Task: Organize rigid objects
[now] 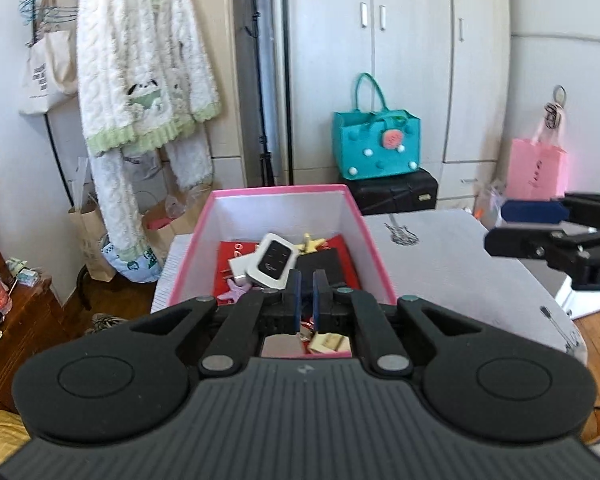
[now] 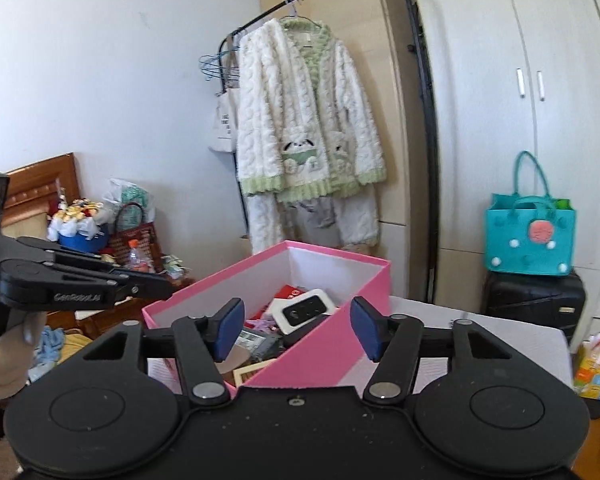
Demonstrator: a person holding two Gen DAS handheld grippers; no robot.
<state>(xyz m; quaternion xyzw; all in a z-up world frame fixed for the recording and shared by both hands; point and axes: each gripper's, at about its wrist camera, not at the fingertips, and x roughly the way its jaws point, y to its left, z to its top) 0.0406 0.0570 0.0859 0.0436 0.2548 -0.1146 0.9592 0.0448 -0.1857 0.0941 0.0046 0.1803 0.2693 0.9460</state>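
Box on table, wardrobe and clothes rail behind

The box [image 1: 374, 240] stands on the table [image 1: 480, 272], toward its left end. In the box lie a small device [image 1: 274, 262], cards and clips, the device on top. Behind the table a handbag [image 1: 376, 146] sits on a suitcase [image 1: 396, 192], both in front of the wardrobe [image 1: 412, 60]. Left of the wardrobe a robe [image 1: 140, 72] hangs on a rail, with a tote bag [image 1: 46, 76] to its left. A paper bag [image 1: 538, 168] hangs at the far right. The left gripper [image 1: 305, 292] is above the box's near end; the right gripper [image 2: 296, 330] is over its near corner.
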